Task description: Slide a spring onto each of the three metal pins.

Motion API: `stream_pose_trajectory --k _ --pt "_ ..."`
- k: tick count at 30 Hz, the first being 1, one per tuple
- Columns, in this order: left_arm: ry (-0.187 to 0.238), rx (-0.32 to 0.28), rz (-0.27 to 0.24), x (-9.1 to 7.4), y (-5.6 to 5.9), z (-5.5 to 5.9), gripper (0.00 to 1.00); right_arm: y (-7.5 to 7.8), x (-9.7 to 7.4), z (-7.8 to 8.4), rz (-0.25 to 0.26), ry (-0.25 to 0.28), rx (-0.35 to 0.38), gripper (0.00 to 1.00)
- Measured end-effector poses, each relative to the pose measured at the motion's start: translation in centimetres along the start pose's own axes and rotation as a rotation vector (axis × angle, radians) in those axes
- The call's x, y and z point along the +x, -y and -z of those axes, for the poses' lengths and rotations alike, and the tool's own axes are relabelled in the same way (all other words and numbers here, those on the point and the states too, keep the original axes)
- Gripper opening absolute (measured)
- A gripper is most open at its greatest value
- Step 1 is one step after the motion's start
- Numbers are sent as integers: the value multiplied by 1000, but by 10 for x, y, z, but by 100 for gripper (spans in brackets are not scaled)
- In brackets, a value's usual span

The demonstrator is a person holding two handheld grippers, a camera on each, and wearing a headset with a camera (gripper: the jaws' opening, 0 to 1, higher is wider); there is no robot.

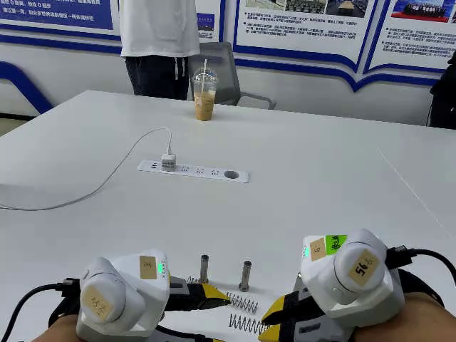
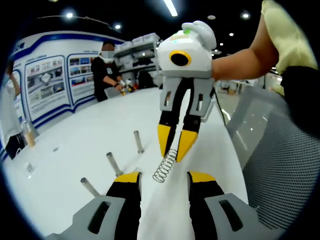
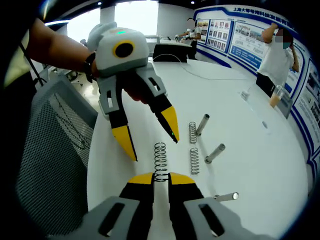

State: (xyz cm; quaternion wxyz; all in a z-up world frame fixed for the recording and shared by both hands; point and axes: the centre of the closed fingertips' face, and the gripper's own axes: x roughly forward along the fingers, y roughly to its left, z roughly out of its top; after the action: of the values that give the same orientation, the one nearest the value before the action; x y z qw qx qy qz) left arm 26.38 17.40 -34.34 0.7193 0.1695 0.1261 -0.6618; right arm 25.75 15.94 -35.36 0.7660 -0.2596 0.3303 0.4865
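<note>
Down by the near edge of the table, the right gripper pinches one end of a spring, with the left gripper spread wide opposite. Looks light and bendy, so I'd hold it gently near the end and aim the free end at a pin.

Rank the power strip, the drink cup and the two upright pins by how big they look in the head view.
1. Power strip, the longest.
2. Drink cup, though it stands farther off.
3. Left pin and right pin: they look alike, so no ranking.
</note>
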Motion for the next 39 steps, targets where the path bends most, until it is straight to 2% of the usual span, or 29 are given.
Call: stream_pose_trajectory --k 12,23,29,39 --pt "-18 70 37 4 10 4 21 -9 0 -1 -38 -25 -56 12" --pt "-28 102 56 5 15 6 13 -16 -1 -1 -70 -43 -80 12" --pt "-30 100 53 4 15 8 12 -17 -8 -12 -76 4 -52 12" --pt "-29 96 54 5 15 7 12 -17 -13 -29 -65 52 -58 12"
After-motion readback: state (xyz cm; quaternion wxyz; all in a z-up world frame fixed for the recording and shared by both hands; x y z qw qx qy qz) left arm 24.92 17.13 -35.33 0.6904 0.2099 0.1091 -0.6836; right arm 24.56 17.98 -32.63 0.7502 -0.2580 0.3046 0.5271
